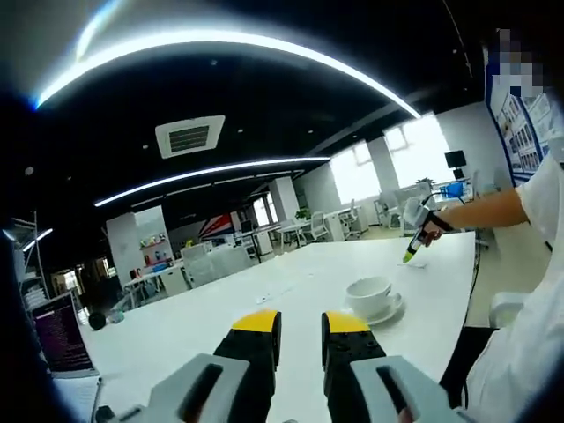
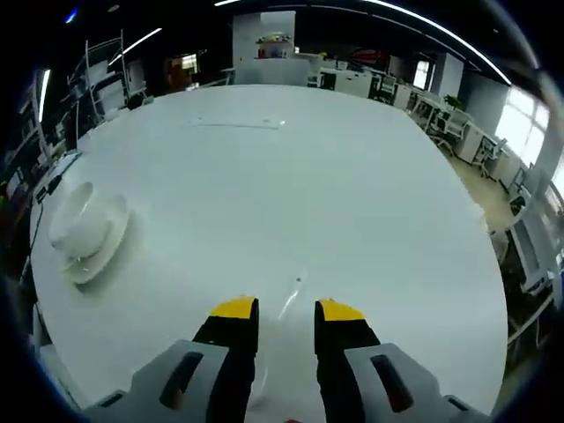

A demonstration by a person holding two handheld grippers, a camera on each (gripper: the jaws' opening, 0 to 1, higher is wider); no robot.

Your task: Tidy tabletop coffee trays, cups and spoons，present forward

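- The right gripper (image 2: 285, 310), yellow-tipped with black jaws on a grey body, hangs low over the white table with its jaws a narrow gap apart and nothing between them; a thin silver metal spoon (image 2: 290, 300) lies on the table right in line with that gap, its handle running toward the jaws.
- The left gripper (image 1: 301, 322), of the same make, is held above the table, jaws likewise a little apart and empty.
- The white ceramic coffee cup (image 1: 368, 289) sits upright on its round white saucer (image 1: 390, 310) near the table edge, just ahead and to the right of the left gripper; in the right gripper view cup (image 2: 72, 214) and saucer (image 2: 104, 242) lie well apart from the spoon, off to the left.
- By my reading the task is at an early stage: cup and saucer are together, but the spoon is apart from them and not yet picked up, and no tray can be made out.
- The broad white table (image 2: 352, 176) is glossy, and an open-plan office with desks and chairs lies beyond it.
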